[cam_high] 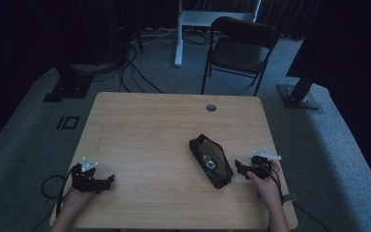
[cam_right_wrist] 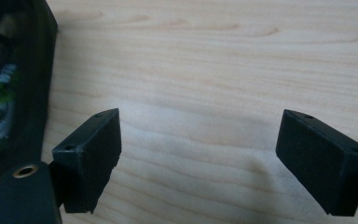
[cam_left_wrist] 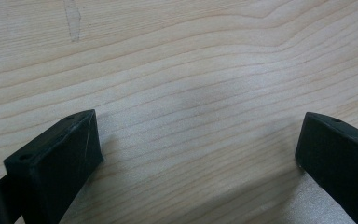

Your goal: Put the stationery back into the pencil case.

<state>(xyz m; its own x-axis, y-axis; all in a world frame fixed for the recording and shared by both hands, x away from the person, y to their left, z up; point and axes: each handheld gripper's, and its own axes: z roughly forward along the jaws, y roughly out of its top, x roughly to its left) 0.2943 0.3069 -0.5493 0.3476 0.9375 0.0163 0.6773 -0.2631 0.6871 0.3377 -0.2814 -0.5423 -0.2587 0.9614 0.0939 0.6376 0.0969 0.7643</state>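
High view: an open black fabric zip pouch (cam_high: 211, 161) is seen just beyond the empty, spread jaws of the right gripper (cam_high: 240, 169), apparently poised for approach, while the left gripper (cam_high: 110, 181), jaws likewise apart, is rested on the pale wooden table (cam_high: 145, 125).

The pale wooden worktop (cam_left_wrist: 182, 60) looks smooth and matt, its grain plain. The black matt plastic fingers (cam_right_wrist: 93, 154) look finely textured. The black cloth pouch (cam_high: 211, 161) looks soft.
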